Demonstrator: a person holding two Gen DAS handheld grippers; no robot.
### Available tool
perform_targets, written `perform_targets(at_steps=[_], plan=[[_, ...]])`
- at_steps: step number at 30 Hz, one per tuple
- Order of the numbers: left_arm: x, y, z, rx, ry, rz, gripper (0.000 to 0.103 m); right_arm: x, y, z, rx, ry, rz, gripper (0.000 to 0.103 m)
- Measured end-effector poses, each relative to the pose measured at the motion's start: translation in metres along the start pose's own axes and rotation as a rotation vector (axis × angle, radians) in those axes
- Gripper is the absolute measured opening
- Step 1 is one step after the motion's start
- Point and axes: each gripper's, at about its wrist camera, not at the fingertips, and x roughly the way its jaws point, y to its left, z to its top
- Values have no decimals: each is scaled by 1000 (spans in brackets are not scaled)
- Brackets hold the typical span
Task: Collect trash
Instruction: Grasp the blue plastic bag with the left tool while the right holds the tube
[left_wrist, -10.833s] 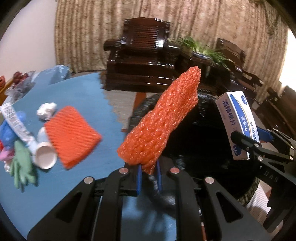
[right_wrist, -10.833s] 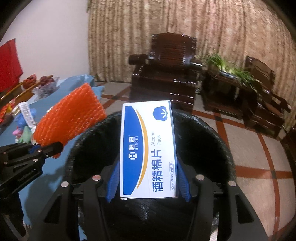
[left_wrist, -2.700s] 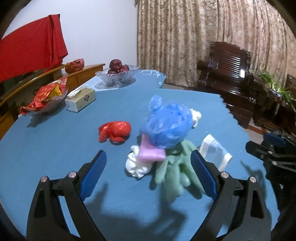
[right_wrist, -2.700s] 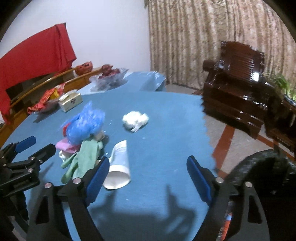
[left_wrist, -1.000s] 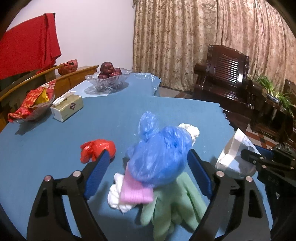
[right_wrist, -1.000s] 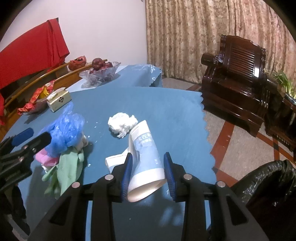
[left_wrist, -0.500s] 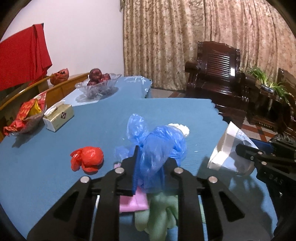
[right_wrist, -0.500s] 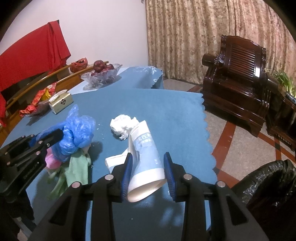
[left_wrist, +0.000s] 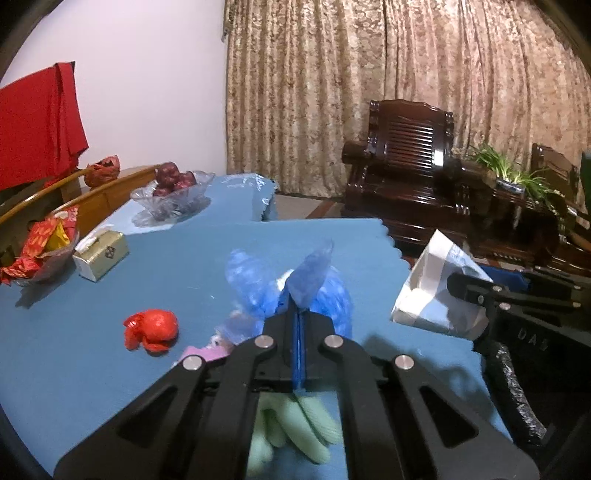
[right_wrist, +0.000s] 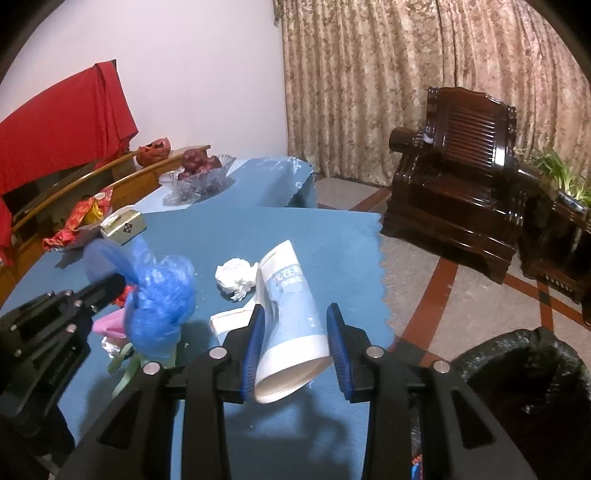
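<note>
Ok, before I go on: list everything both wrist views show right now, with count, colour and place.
blue plastic bag: 1, blue, pinched in left gripper above table
paper cup: 1, white and light blue, between right gripper's fingers
crumpled tissue: 1, white, on table behind cup
red wrapper: 1, red, on table left of bag
green glove: 1, pale green, on table under left gripper
pink item: 1, pink, beside glove
trash bin: 1, black liner, on floor right of table
fruit bowl: 1, clear glass, far table end
tissue box: 1, gold and white, left side
table: 1, blue cloth
armchair: dark wood, by curtain
left gripper: shut on bag
right gripper: closed around cup
</note>
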Motion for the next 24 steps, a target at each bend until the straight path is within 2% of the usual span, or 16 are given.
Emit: perform_targets(at_steps=[10,12,13,14,15,16,20,24], plan=[[5,-6,-31,11,93,-4,1,7,-4,-21,11,53,5,34],[11,-6,-35,14,122,-18,7,8,-5,-24,12,59,5,34],[13,-7,-36,16,132,-13,13,8,-5,-25,13,60,4,34],[18,-7,-37,14,140,-14,20,8,-7,-25,15,62,0,34],[20,-8,-38,13,143,-14,34,9,-8,-25,16,62,-3,34],[23,-9,-39,12,143,-7,39,8,-9,-26,17,63,-6,34],[37,-18,-35,20,144,-21,40,6,-20,-25,23,62,-28,34],[48,-28,-32,28,150,-26,52,7,-31,-24,34,65,-47,34]])
